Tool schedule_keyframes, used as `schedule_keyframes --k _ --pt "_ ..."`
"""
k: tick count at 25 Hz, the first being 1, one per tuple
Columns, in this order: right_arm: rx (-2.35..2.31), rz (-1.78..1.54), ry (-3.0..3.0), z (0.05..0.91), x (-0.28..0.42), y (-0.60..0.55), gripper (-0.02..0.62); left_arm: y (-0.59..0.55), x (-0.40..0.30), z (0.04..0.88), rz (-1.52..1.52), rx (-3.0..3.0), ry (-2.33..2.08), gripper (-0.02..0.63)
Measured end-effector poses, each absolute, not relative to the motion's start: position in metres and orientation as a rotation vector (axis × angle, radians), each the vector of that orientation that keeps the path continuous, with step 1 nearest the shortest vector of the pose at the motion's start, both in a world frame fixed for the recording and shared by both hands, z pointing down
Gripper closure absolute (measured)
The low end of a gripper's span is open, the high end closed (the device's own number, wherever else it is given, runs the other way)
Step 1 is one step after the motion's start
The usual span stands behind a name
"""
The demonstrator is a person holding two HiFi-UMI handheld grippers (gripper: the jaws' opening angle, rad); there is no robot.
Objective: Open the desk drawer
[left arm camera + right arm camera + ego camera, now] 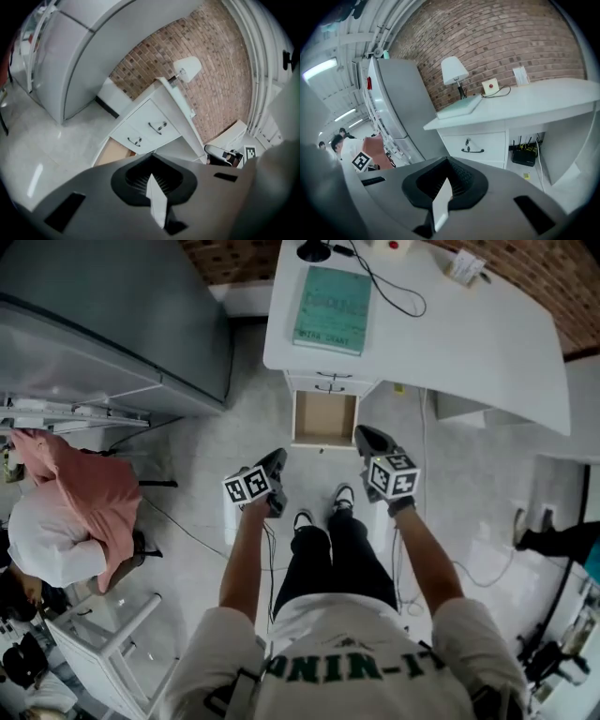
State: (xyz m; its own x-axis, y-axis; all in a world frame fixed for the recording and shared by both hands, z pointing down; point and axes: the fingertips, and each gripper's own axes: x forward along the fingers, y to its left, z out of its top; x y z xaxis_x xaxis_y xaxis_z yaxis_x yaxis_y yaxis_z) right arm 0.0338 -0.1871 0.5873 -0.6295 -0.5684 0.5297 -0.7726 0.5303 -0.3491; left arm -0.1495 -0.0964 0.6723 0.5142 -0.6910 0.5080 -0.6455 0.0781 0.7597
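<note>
The white desk (487,343) stands ahead of me, with its lowest drawer (324,418) pulled out and its bare wooden inside showing. The two drawers above it (150,126) are closed, each with a dark handle. The open drawer (111,152) also shows in the left gripper view, and one closed drawer front (476,144) in the right gripper view. My left gripper (277,463) hangs in the air short of the drawer, jaws together with nothing between them. My right gripper (368,439) is raised beside it, just right of the drawer, also shut and empty.
A green book (333,296), a lamp (453,70) and a red-button box (490,86) sit on the desk. A router (524,155) sits under it. A grey cabinet (112,315) stands left. A person in pink and white (70,512) bends at far left, near a white frame (112,634).
</note>
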Motion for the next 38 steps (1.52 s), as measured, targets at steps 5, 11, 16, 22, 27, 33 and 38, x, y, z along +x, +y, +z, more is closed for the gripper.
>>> schedule_keyframes --k 5,11,16,22,27,33,38 --pt "1.192 0.809 -2.445 0.487 0.037 -0.185 0.594 -0.119 -0.148 0.542 0.0 1.76 -1.221 0.604" --pt "1.284 0.719 -2.511 0.383 0.036 -0.178 0.594 -0.136 -0.149 0.416 0.074 1.958 -1.376 0.604" --pt "1.365 0.57 -2.571 0.307 0.037 -0.177 0.594 -0.143 -0.147 0.318 0.072 2.124 -1.512 0.604" --pt "1.454 0.441 -2.654 0.24 0.041 -0.176 0.594 -0.146 -0.145 0.235 0.091 2.277 -1.682 0.604" --pt "1.489 0.388 -2.694 0.212 0.046 -0.176 0.594 -0.148 -0.134 0.204 0.082 2.347 -1.731 0.604" --pt "1.501 0.386 -2.74 0.198 0.049 -0.172 0.594 -0.145 -0.118 0.193 0.093 2.397 -1.737 0.604" --pt "1.516 0.311 -2.772 0.179 0.047 -0.169 0.594 -0.144 -0.118 0.175 0.095 2.432 -1.802 0.604"
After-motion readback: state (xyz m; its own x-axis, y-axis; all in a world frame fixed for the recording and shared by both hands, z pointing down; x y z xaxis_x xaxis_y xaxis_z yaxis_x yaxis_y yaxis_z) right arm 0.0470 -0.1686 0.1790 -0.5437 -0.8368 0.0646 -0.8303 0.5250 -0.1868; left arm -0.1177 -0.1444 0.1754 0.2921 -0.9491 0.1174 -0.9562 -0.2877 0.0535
